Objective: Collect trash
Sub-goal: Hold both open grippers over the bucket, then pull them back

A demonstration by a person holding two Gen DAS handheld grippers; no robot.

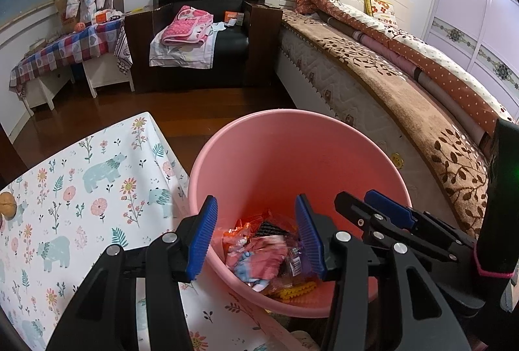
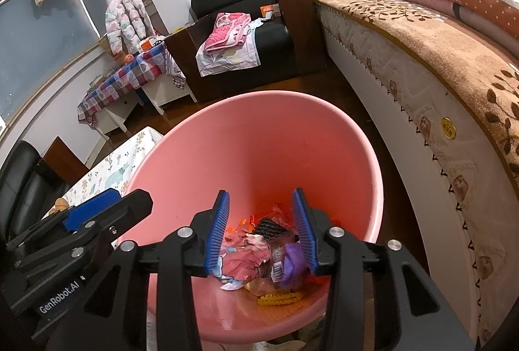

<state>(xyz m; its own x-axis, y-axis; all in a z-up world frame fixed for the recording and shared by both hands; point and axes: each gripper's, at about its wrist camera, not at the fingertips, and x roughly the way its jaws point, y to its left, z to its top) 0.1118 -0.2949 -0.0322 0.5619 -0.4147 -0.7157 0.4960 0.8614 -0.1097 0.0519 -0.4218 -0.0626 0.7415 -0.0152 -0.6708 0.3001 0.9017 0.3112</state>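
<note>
A pink bucket (image 1: 292,117) (image 2: 259,96) stands on the floor between the table and the bed. At its bottom lies a heap of crumpled wrappers (image 1: 259,253) (image 2: 256,253), orange, pink, purple and yellow. My left gripper (image 1: 256,203) hangs over the bucket's near left rim, open, with nothing between its blue pads. My right gripper (image 2: 260,193) is over the bucket's mouth too, jaws apart, and the wrappers show below the gap, not gripped. The two grippers sit side by side; the right gripper (image 1: 356,197) shows at the right of the left wrist view.
A table with a floral bear cloth (image 1: 81,189) lies left of the bucket, with a small brown object (image 1: 7,203) at its edge. A bed (image 1: 389,85) runs along the right. A black armchair (image 1: 207,27) with clothes and a checked-cloth bench (image 1: 65,52) stand behind on wooden floor.
</note>
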